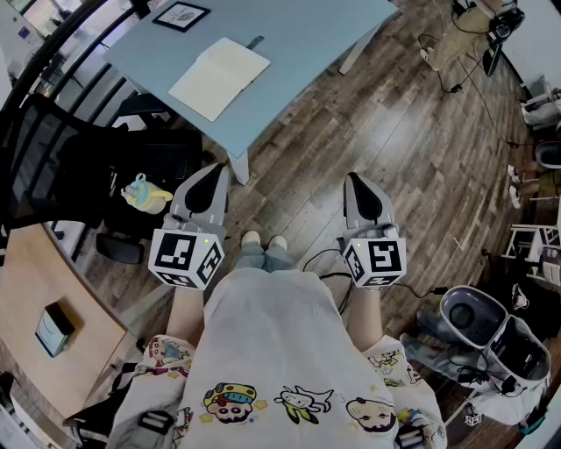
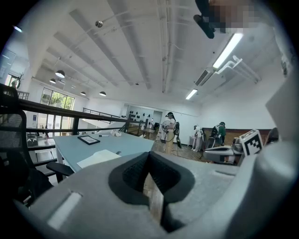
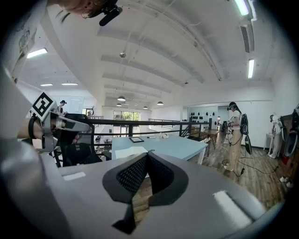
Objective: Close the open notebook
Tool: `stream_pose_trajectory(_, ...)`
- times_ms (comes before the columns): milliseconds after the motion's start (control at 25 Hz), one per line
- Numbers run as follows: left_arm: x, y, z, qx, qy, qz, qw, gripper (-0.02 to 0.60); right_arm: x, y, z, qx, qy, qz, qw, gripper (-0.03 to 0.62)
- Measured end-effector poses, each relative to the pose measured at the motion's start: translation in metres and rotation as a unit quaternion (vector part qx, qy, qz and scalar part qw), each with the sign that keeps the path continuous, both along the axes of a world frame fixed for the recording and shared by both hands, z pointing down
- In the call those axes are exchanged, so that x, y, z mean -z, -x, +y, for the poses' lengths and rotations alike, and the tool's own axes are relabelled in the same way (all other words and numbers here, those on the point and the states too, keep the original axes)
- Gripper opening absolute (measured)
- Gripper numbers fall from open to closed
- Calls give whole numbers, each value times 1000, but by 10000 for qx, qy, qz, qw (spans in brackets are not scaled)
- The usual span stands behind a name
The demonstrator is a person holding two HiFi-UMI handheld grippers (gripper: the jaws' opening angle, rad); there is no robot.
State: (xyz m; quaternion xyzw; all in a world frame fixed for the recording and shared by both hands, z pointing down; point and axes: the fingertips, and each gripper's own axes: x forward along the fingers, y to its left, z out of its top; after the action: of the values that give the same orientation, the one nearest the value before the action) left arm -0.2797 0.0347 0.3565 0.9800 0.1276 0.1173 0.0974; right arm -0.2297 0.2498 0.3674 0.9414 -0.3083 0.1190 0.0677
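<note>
I'm scanning every view for something to read, and no word or number comes through. The closest thing: the left gripper (image 1: 212, 175) and the right gripper (image 1: 356, 182) each carry a cube faced with black-and-white square markers, which are coded patterns without letters. The open notebook (image 1: 219, 77), near the table's (image 1: 298, 39) left edge, shows me blank pages. The framed sheet (image 1: 181, 16) farther up that edge has print too small to make out. The person's shirt (image 1: 289, 351) has cartoon figures, but I can read no lettering there.
</note>
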Motion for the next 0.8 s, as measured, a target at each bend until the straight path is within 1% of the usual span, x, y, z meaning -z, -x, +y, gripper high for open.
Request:
stream_pose_trajectory(120,1,-6,2,8,-55,27,10000,-3,1,-5,5,-42,-85,30,10000,9)
stream_pose_trajectory(320,2,-14,11,167,-141,47,9998,-3,4,-12,19,-37,-290,61,9996,9)
stream_pose_trajectory(520,4,-17,22,355,-234,119,9990,-2,6,-17,31,128,-367,152,9991,11)
stream_pose_trajectory(680,7,-15,33,496,-262,173,9983,0,9,-19,42,304,-422,222,9984,32)
stream_pose_trajectory(800,12,-11,43,531,-278,165,9981,21,12,-18,50,387,-483,205,9979,61)
